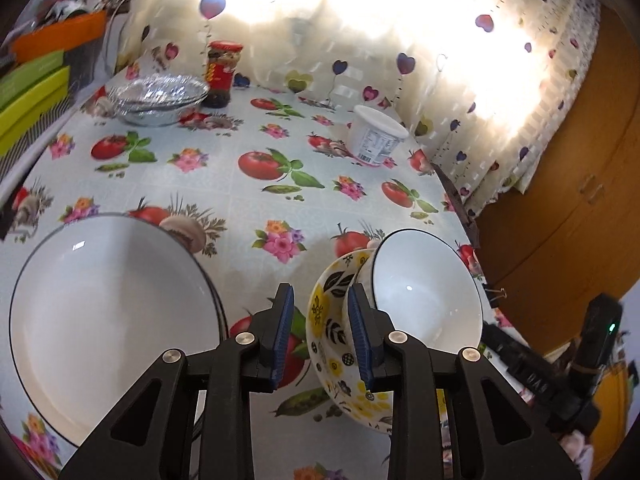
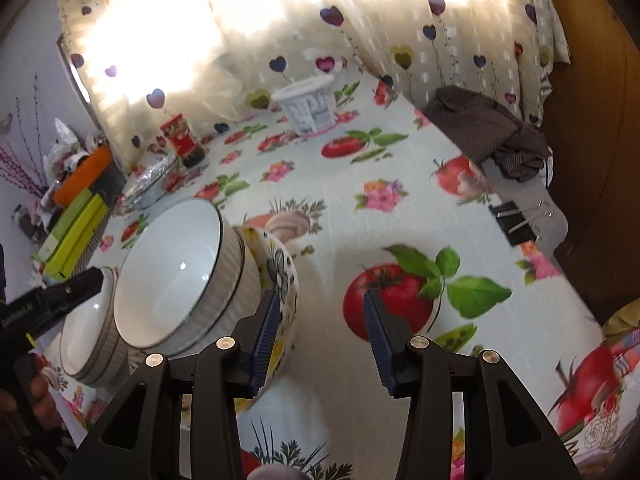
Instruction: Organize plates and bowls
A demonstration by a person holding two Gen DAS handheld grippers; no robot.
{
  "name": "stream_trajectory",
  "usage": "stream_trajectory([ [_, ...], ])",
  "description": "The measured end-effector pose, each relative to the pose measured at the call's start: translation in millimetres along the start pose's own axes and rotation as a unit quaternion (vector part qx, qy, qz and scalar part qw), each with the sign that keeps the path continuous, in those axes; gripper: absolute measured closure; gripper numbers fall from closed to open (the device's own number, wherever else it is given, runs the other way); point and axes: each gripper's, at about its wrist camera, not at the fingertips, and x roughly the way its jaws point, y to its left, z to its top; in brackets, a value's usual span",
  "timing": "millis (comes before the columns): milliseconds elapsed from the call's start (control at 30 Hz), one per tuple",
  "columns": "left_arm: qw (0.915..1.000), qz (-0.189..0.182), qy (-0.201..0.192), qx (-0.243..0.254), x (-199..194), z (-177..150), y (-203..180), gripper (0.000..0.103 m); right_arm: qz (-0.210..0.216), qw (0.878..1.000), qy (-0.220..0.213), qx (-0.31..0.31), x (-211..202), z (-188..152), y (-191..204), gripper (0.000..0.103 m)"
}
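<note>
Vinyl tomato-print tablecloth (image 1: 224, 200), heart-patterned curtain (image 1: 440, 60); wooden cabinet (image 1: 580, 200)

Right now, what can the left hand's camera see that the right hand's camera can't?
Only the left wrist view shows the big white plate lying flat, and the left gripper, open, with the flowery bowl's rim between its jaws.

Only the right wrist view shows the brown cloth, a small white bowl and the open right gripper.

Both show the flowery bowl with a white bowl in it, the red jar and the white tub.
</note>
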Motion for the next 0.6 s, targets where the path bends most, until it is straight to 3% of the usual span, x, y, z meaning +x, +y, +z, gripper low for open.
stream_trajectory([
  [100, 0.9998, 0.014, 0.010, -0.005, 4, -4, 2, 0.074, 0.000, 1.000, 0.005, -0.008, 5, -6, 6, 0.063],
  [300, 0.9994, 0.018, 0.028, -0.010, 11, -14, 4, 0.074, 0.008, 1.000, 0.016, -0.023, 14, -11, 18, 0.083],
  [600, 0.9988, 0.026, 0.041, -0.007, 16, -23, -1, 0.074, 0.022, 1.000, 0.012, -0.018, 15, -12, 16, 0.090],
])
